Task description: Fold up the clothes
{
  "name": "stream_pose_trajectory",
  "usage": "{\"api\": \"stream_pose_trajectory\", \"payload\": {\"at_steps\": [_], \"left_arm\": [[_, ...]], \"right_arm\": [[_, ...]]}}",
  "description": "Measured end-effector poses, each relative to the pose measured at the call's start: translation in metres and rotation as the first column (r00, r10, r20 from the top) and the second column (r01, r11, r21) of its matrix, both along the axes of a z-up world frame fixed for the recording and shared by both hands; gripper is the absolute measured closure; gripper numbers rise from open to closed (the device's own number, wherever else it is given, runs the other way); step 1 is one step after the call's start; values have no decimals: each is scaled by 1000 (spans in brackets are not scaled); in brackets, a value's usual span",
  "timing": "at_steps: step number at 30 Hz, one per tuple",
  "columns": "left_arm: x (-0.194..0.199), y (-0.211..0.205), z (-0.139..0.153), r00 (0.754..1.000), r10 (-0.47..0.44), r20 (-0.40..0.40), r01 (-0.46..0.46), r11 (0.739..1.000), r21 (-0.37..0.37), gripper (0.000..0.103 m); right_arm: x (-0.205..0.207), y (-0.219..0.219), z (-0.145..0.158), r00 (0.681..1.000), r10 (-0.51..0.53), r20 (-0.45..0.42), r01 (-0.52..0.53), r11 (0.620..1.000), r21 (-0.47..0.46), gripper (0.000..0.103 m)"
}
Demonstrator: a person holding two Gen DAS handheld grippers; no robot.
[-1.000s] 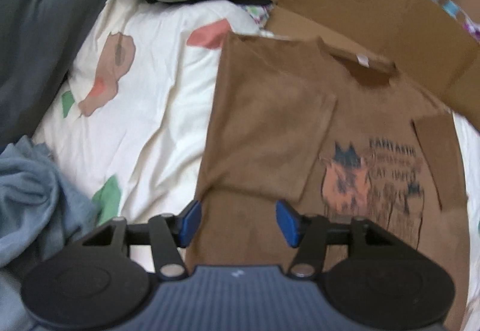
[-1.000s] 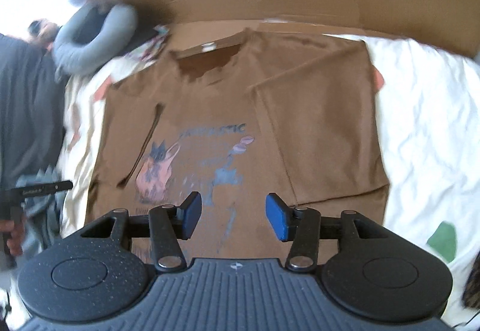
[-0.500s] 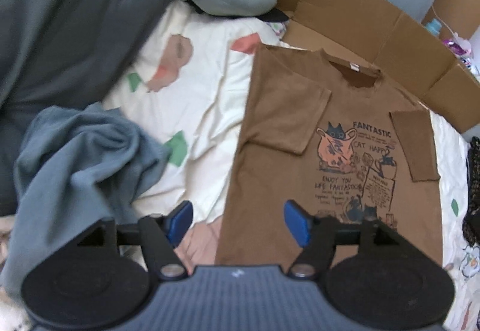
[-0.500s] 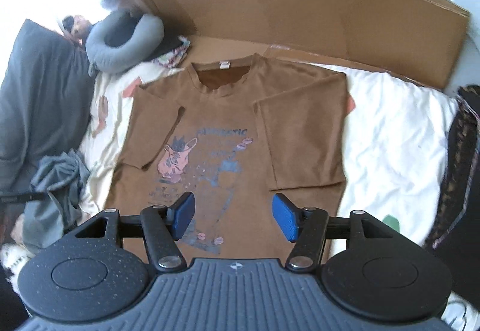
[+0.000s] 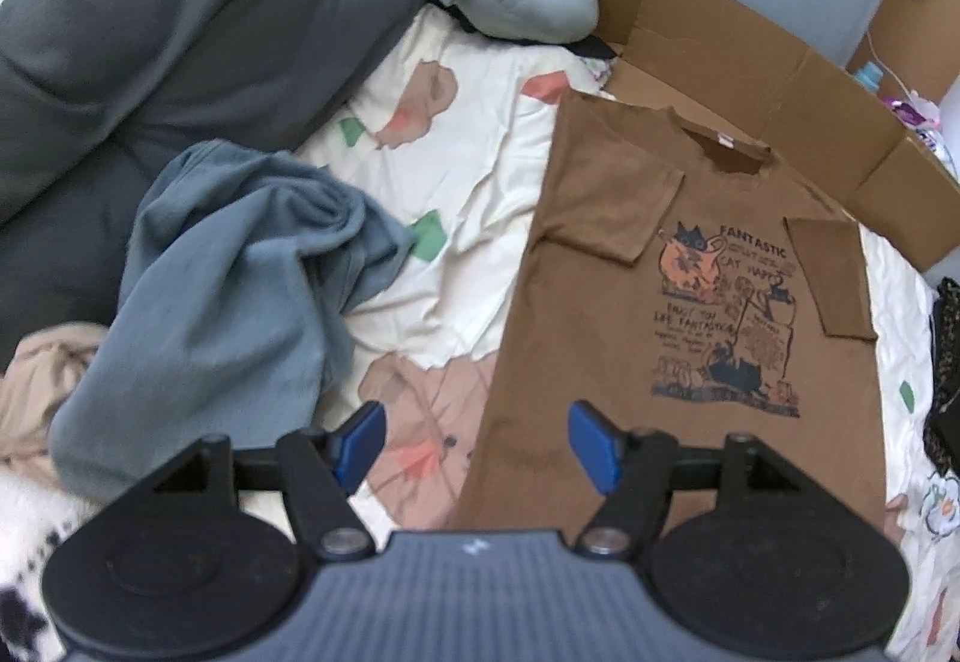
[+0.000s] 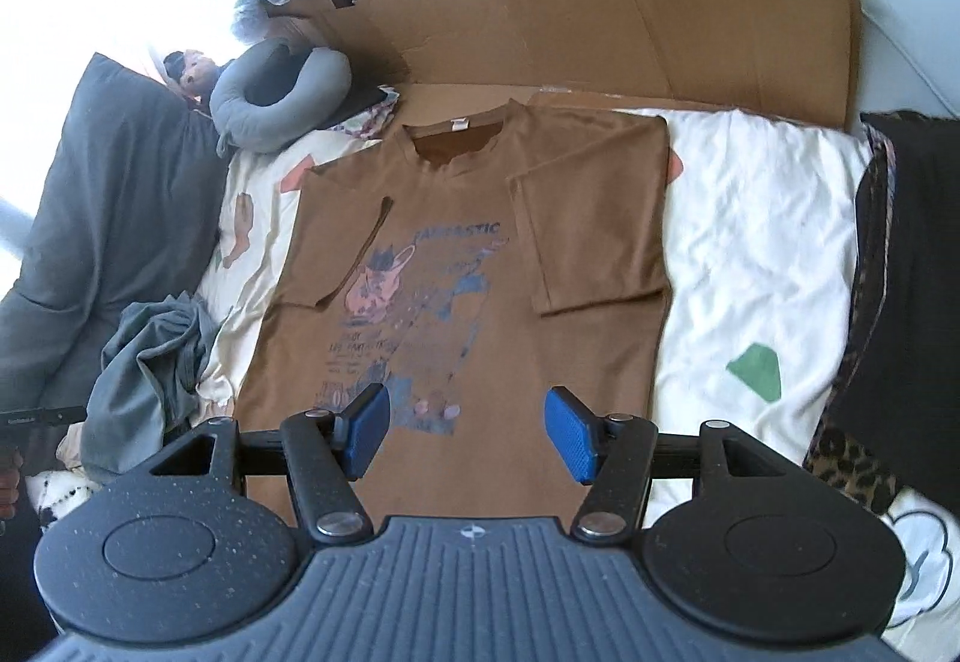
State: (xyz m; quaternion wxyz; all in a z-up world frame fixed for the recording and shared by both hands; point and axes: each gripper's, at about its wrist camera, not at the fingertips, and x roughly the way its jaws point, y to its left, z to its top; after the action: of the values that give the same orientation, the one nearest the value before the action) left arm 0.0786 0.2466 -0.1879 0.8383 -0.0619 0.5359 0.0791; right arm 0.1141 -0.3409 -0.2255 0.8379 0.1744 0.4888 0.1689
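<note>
bed with a cream patterned sheet, flattened brown cardboard propped along the far edge, dark grey duvet to the left. brown printed cotton t-shirt lay flat, print up, mid-bed, collar toward the cardboard, both short sleeves already turned inward over the chest, hem nearest the cameras. crumpled grey-blue garment sat heaped left of it, apart from the shirt. left hand-held gripper hung above the shirt's lower left edge, jaws wide, holding nothing. right hand-held gripper hung over the lower middle of the shirt, jaws wide too, nothing in them. judged stage: sleeves in, body not yet doubled over. to do the lengthwise fold well, each gripper would want a hem corner, pinching both cloth layers but not the sheet, lifting evenly and carrying the hem to the collar so the tucked sleeves don't slip out. risk: uneven lift skews the edges.
</note>
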Motion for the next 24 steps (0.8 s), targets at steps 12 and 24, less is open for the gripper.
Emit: {"api": "stream_pose_trajectory", "payload": {"at_steps": [12,24], "left_arm": [[-37,-5,-48,999,-30,-37,30,1000,5,35],[-57,3,-105,995,-28,-100,29,1000,2,39]], "right_arm": [[-73,-25,-59,999,-27,-25,27,1000,8,43],[-122,-31,-134,990,-54,-132,52,998,-17,52]]}}
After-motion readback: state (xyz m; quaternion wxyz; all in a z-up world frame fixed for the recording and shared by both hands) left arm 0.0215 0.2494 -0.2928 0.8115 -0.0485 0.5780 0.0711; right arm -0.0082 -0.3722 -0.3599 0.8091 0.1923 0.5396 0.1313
